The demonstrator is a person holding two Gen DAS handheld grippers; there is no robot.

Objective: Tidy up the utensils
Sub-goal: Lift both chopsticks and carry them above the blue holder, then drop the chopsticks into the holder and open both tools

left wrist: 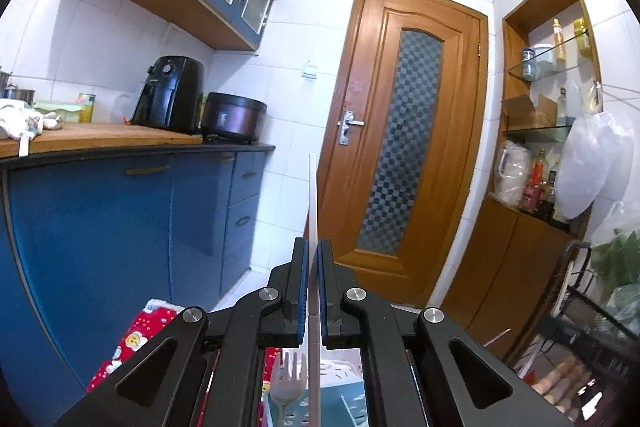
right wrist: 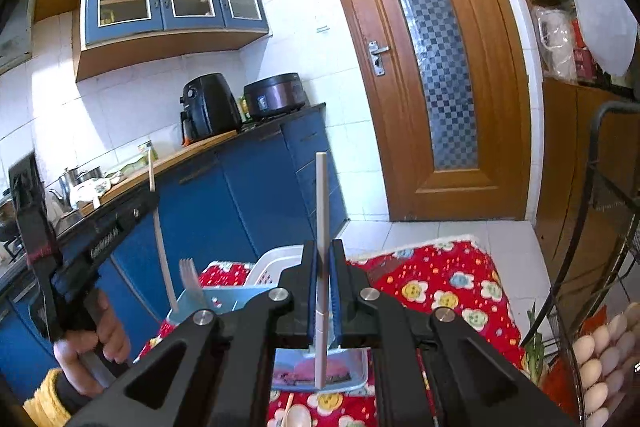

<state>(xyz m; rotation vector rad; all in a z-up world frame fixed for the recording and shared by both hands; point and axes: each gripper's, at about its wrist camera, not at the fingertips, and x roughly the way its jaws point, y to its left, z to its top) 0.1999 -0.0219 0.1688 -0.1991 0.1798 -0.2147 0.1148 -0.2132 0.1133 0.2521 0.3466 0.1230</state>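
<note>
My left gripper (left wrist: 314,259) is shut on a pale chopstick (left wrist: 313,199) that stands upright between the blue pads. My right gripper (right wrist: 323,259) is shut on a second pale chopstick (right wrist: 322,203), also upright. In the right wrist view the left gripper (right wrist: 80,259) shows at the left, held by a hand, with its chopstick (right wrist: 160,239) above a light blue utensil holder (right wrist: 240,297). A metal fork (right wrist: 190,277) stands in that holder; the fork also shows in the left wrist view (left wrist: 289,375). A white basket (right wrist: 276,263) sits behind the holder.
A red flower-patterned cloth (right wrist: 440,279) covers the table. A light blue tray (right wrist: 356,375) lies under my right gripper. A wooden spoon (right wrist: 296,415) lies on the cloth in front. A black wire rack with eggs (right wrist: 600,355) stands at the right. Blue kitchen cabinets (right wrist: 248,195) and a wooden door (right wrist: 432,67) are behind.
</note>
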